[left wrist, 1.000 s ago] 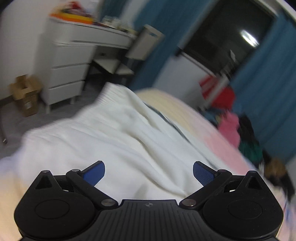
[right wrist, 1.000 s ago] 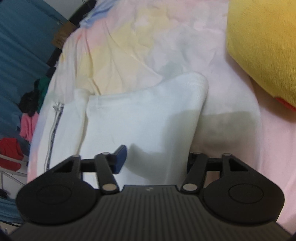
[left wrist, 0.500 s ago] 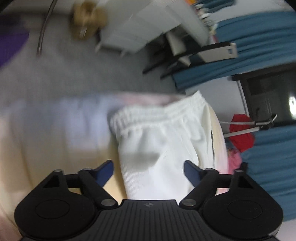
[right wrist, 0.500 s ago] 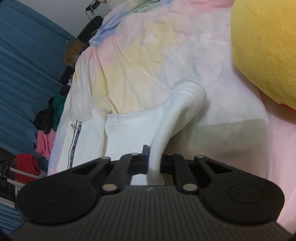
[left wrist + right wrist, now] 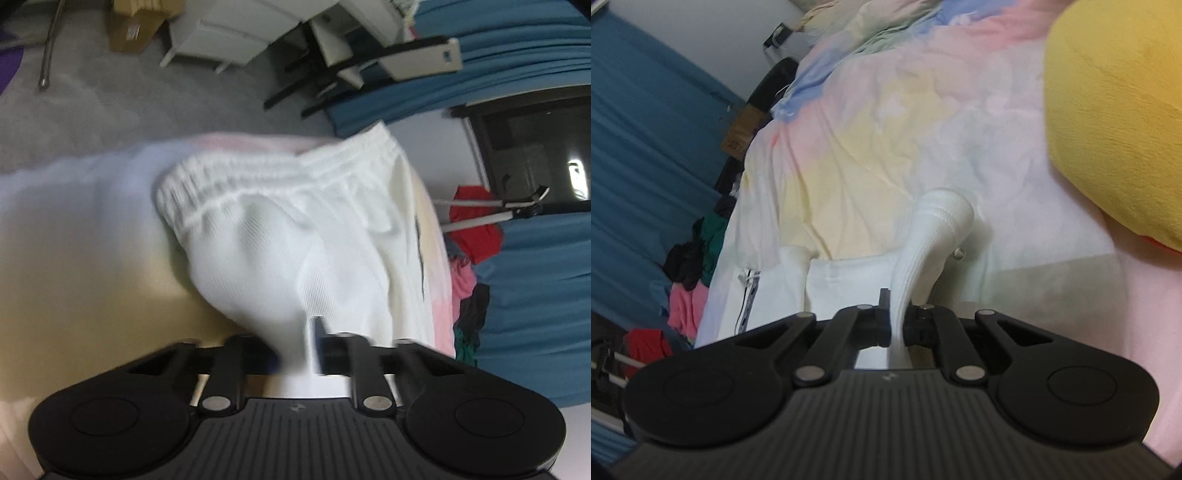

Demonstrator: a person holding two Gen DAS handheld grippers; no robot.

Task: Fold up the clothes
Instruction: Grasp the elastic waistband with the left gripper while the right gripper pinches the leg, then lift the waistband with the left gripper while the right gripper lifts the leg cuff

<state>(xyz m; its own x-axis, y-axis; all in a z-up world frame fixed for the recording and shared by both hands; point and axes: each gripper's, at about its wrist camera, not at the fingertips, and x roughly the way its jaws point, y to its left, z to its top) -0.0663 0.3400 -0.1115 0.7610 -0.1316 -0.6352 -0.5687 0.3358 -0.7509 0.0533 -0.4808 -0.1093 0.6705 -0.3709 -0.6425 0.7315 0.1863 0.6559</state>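
Note:
White sweatpants (image 5: 295, 236) lie on a pastel bedsheet (image 5: 74, 266), their gathered waistband (image 5: 266, 177) toward the bed's edge. My left gripper (image 5: 299, 354) is shut on a bunched fold of the pants below the waistband. In the right wrist view the pants (image 5: 846, 284) lie flat with a dark side stripe (image 5: 750, 295). My right gripper (image 5: 895, 325) is shut on the ribbed leg cuff (image 5: 942, 218), which stands lifted off the sheet.
A yellow plush cushion (image 5: 1115, 122) lies on the bed at the right. White drawers (image 5: 229, 29), a chair (image 5: 388, 62) and a cardboard box (image 5: 133, 22) stand on the grey floor. Blue curtains (image 5: 535, 295) and piled clothes (image 5: 687, 266) flank the bed.
My left gripper swung toward the waistband and closed on the pants. My right gripper closed on the leg cuff and lifted it off the sheet.

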